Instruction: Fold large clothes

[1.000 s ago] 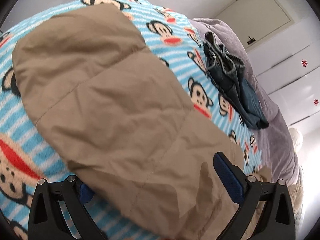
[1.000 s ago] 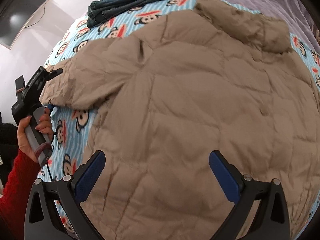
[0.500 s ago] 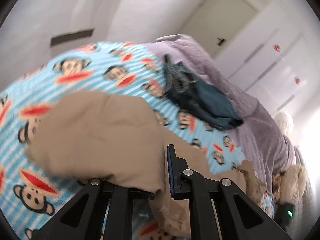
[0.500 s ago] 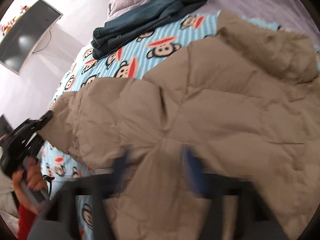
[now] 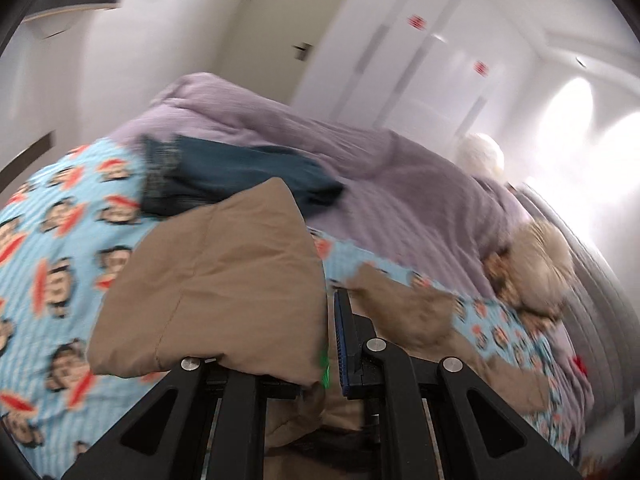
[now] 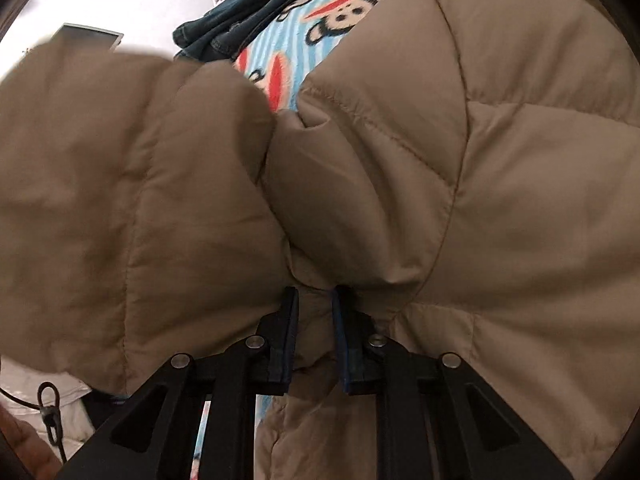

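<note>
While the sleeve of the tan quilted puffer jacket (image 5: 216,280) is lifted, clenched in the left claw (image 5: 326,344), for folding inward, a fold of its body is being pinched by the closing right claw (image 6: 314,320).

no text can be read; two small red marks on the white wardrobe doors (image 5: 436,52) are too blurred.
</note>
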Available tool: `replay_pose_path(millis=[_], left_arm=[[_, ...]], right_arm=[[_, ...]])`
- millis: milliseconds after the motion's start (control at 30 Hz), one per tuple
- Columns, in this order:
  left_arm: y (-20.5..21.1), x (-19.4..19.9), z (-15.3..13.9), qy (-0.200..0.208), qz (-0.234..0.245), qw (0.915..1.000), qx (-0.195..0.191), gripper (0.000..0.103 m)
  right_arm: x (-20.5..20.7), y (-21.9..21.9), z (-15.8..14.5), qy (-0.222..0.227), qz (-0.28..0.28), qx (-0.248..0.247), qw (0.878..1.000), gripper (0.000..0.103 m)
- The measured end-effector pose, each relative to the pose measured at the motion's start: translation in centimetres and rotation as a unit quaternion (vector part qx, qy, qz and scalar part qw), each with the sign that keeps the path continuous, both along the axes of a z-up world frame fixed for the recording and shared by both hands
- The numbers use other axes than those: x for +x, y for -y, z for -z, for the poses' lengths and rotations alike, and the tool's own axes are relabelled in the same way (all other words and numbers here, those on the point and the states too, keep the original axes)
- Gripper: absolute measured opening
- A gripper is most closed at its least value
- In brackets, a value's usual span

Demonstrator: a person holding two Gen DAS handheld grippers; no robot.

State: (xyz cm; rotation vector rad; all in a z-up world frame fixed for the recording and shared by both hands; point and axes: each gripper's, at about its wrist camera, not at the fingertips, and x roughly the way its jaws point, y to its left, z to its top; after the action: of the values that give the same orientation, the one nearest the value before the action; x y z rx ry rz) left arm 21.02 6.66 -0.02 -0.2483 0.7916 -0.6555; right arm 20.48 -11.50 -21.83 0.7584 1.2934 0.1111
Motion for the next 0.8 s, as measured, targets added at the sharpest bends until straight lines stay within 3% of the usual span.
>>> replay_pose_path(millis=[133, 267, 400, 533, 600, 633, 667, 733, 800], left_arm=[[5.6, -1.3, 0.1, -0.008, 0.060, 0.9982, 0.008, 0.014], [12.5, -3.7, 2.1, -0.010, 0.116, 0.9912, 0.063, 0.014], [19.1, -6.6, 6.8, -0.005, 0.166, 0.9722, 0.165, 0.014], [22.1, -9.8, 11.0, 0.015, 0.191, 0.9479, 0.254, 0.017], [22.1, -10.6, 11.9, 0.013, 0.203, 0.9418, 0.267, 0.048], [21.8, -11.0, 11.8, 0.014, 0.206, 0.9427, 0.262, 0.077], [21.4, -11.4, 11.5, 0.024, 0.204, 0.9442, 0.257, 0.083], [20.7, -12.5, 10.7, 0.047, 0.214, 0.9399, 0.262, 0.083], [19.4, -13.1, 9.6, 0.057, 0.210, 0.9395, 0.265, 0.083]], right_arm=[[-1.8, 3.1, -1.8, 0.007, 0.032, 0.027, 0.999, 0.019], [-6.2, 8.4, -4.9, 0.014, 0.077, -0.056, 0.995, 0.019], [-11.0, 13.7, -7.0, 0.002, 0.128, -0.144, 0.981, 0.019], [-14.0, 17.5, -7.5, -0.020, 0.165, -0.179, 0.970, 0.019], [-14.6, 18.6, -7.5, -0.029, 0.177, -0.181, 0.967, 0.019], [-14.8, 18.6, -7.5, -0.030, 0.180, -0.181, 0.966, 0.020], [-14.7, 18.7, -7.5, -0.031, 0.181, -0.182, 0.966, 0.020], [-14.2, 18.5, -7.4, -0.031, 0.181, -0.182, 0.966, 0.021], [-13.6, 18.5, -7.6, -0.030, 0.174, -0.187, 0.966, 0.034]])
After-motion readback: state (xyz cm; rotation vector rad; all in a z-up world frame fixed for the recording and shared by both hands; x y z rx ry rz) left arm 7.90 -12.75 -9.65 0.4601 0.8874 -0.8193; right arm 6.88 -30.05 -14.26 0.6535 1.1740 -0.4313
